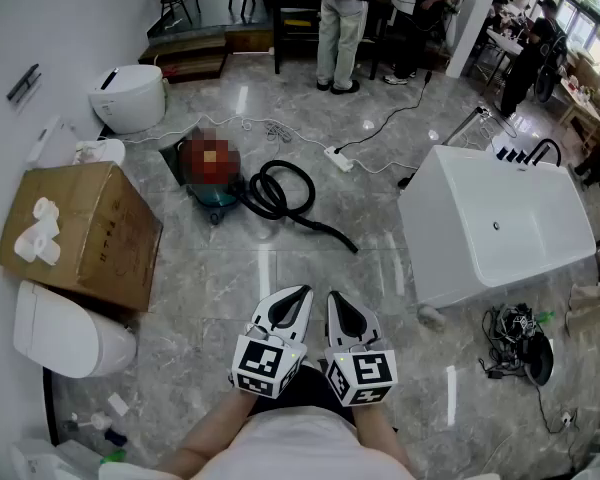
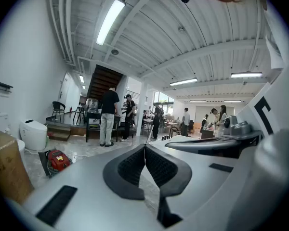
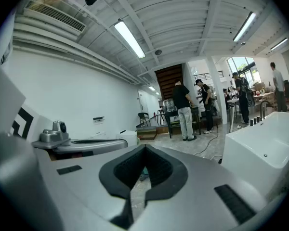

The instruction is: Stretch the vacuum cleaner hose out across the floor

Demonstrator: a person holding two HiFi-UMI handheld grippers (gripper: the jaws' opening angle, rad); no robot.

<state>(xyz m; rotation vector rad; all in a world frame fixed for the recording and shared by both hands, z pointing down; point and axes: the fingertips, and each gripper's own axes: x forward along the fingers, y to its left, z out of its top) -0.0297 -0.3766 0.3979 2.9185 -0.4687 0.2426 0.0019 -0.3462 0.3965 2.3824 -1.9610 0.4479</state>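
Grey-and-white shells of my left gripper (image 1: 303,292) and right gripper (image 1: 333,297) lie side by side at the near edge of the head view, well short of the red vacuum cleaner (image 1: 194,166). Both are clenched on nothing: in each gripper view the black ribbed pads (image 2: 130,165) meet at their tips, with only floor visible past them.

Nearer than the vacuum cleaner and to its left, a white toilet (image 1: 65,333) and a cardboard box (image 1: 90,233) bearing toilet-paper rolls (image 1: 38,233) stand along the wall.

The black hose (image 1: 320,228) lies just right of the vacuum cleaner, touching its body. It is wound in a loose loop on the marbled floor (image 1: 380,268), with its free end trailing away from the vacuum cleaner toward me, not yet stretched out.

Well to the right of the vacuum cleaner stands a white bathtub (image 1: 495,228). Beyond the vacuum cleaner, a white power strip (image 1: 338,158) lies to its right and a second toilet (image 1: 130,98) sits to its left. Farthest beyond it, people (image 1: 340,28) stand at dark furniture.
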